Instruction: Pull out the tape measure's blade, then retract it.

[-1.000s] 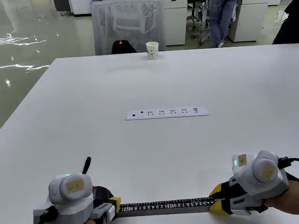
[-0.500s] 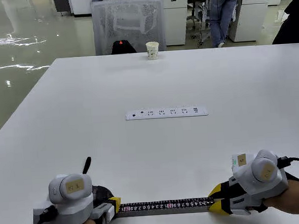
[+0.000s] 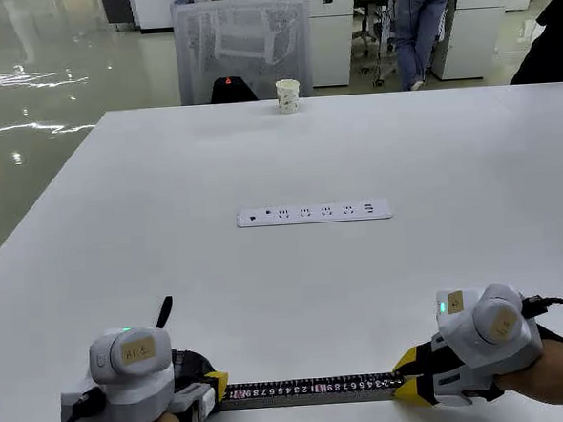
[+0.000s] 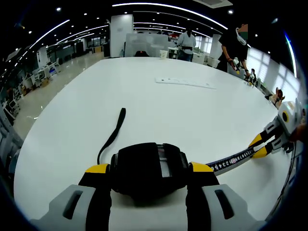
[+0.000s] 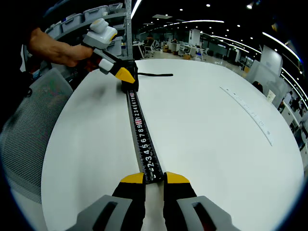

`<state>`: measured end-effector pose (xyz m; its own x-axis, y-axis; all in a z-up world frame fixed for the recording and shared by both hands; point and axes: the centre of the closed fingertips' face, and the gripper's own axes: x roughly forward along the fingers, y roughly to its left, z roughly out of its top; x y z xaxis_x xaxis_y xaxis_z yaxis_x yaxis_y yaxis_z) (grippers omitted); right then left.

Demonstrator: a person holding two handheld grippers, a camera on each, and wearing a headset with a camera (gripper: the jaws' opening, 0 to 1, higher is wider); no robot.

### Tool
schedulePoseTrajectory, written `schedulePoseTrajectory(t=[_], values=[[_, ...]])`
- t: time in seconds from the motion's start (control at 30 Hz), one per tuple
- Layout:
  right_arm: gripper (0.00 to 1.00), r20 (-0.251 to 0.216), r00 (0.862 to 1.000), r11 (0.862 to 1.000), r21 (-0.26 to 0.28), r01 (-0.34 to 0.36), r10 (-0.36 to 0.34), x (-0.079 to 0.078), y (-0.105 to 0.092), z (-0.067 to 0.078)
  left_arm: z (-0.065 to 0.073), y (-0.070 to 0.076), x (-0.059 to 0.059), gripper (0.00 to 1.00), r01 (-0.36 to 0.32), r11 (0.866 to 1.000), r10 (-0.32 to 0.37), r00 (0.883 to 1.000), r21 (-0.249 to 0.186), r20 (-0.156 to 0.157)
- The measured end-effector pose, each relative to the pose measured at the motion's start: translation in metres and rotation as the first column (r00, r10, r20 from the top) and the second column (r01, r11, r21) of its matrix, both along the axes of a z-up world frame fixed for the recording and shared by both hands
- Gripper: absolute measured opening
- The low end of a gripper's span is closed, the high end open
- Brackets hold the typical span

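- Open office around you; the white table takes up most of the head view, with a mesh chair at its 12 o'clock edge.
- A power strip lies mid-table and a paper cup stands at 12 o'clock; both are well apart from your work.
- Your left gripper, at 7 o'clock, has its jaws pressed onto the black tape measure case; that likely anchors the case against the pull.
- Your right gripper, at 5 o'clock, pinches the blade's end, so the blade runs straight between the two, low over the table.
- The case's strap trails loose toward 11 o'clock.
- Judged from this, the pull-out looks done; retraction is not yet done.
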<state>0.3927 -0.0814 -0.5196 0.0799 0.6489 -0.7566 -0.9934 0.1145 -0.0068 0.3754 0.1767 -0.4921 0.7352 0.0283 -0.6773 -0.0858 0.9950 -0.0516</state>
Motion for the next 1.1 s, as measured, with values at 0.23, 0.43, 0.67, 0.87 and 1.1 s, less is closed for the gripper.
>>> schedulePoseTrajectory(t=[0.23, 0.43, 0.67, 0.87, 1.1], values=[[0.10, 0.000, 1.000, 1.000, -0.003, 0.000, 0.000, 0.0003, 0.0001, 0.0005, 0.0002, 0.0000, 0.0000, 0.57, 0.000, 1.000, 0.000, 1.000, -0.005, 0.000], [0.10, 0.002, 1.000, 1.000, -0.005, 0.001, -0.001, 0.0004, -0.0002, 0.0012, 0.0011, -0.0004, -0.0003, 0.58, 0.000, 1.000, 0.000, 1.000, -0.009, 0.001], [0.10, 0.012, 1.000, 1.000, -0.005, -0.003, 0.003, 0.0019, 0.0002, 0.0026, 0.0010, 0.0001, -0.0006, 0.58, -0.004, 1.000, 0.004, 1.000, -0.014, 0.002], [0.10, 0.015, 1.000, 1.000, -0.004, -0.003, 0.003, 0.0026, 0.0005, 0.0029, 0.0011, 0.0005, -0.0010, 0.58, -0.008, 1.000, 0.008, 1.000, -0.018, 0.004], [0.10, 0.010, 1.000, 1.000, -0.003, -0.002, 0.002, 0.0023, 0.0003, 0.0021, 0.0008, 0.0006, -0.0012, 0.58, -0.005, 1.000, 0.005, 1.000, -0.020, 0.002]])
